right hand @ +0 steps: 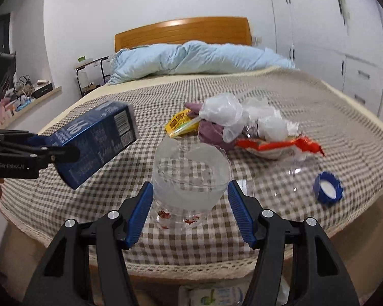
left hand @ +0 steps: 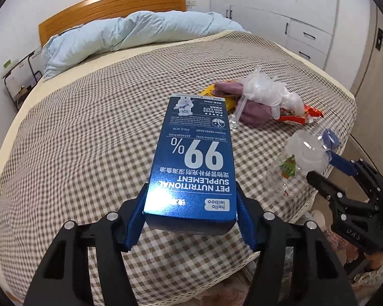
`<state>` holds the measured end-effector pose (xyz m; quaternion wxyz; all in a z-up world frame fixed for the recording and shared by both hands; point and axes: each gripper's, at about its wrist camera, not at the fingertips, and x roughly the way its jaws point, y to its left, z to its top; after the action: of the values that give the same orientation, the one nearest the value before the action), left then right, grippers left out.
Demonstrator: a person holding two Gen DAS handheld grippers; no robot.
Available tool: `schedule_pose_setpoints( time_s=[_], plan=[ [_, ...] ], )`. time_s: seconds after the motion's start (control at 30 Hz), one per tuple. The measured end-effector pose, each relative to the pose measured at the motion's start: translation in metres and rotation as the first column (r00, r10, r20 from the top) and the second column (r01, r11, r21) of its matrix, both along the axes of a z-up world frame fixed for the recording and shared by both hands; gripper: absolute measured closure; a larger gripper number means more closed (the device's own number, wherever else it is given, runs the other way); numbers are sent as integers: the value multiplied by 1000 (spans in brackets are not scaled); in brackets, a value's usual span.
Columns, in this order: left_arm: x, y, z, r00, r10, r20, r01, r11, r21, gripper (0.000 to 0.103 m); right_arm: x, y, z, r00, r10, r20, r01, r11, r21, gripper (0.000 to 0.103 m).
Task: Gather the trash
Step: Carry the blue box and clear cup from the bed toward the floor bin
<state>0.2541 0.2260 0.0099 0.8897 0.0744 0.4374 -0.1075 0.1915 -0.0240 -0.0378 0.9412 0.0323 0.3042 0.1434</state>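
My left gripper (left hand: 191, 199) is shut on the near end of a blue pet-supplement box (left hand: 191, 153), held above the checked bedspread (left hand: 76, 140). The right wrist view shows that box (right hand: 97, 137) tilted at the left in the left gripper (right hand: 51, 153). My right gripper (right hand: 190, 193) grips a clear plastic bottle (right hand: 189, 173) by its sides over the bed's near edge. That bottle (left hand: 303, 153) and the right gripper (left hand: 330, 156) appear at the right of the left view. Behind lies a trash pile: white plastic (right hand: 224, 113), purple cloth (right hand: 209, 131), a yellow packet (right hand: 178, 123) and an orange wrapper (right hand: 278, 145).
A blue cap (right hand: 328, 186) on crumpled clear plastic lies near the bed's right edge. A light blue duvet (right hand: 196, 58) and wooden headboard (right hand: 183, 32) are at the far end. White wardrobes (right hand: 332, 38) stand right, a metal rack (right hand: 92, 72) left.
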Motion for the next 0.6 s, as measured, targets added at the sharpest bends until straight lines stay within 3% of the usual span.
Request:
schedule_pose_setpoints(
  time_s=[0.1, 0.37, 0.6],
  plan=[
    [3, -7, 2, 999, -23, -33, 24, 999, 22, 43, 2, 0, -3, 998, 15, -53, -15, 1000, 8, 44],
    [12, -14, -20, 993, -22, -119, 27, 999, 44, 43, 4, 1, -3, 999, 29, -44, -29, 1000, 0, 43],
    [14, -16, -48, 989, -19, -144, 25, 999, 43, 42, 5, 2, 2, 998, 53, -35, -54, 998, -29, 32]
  ],
)
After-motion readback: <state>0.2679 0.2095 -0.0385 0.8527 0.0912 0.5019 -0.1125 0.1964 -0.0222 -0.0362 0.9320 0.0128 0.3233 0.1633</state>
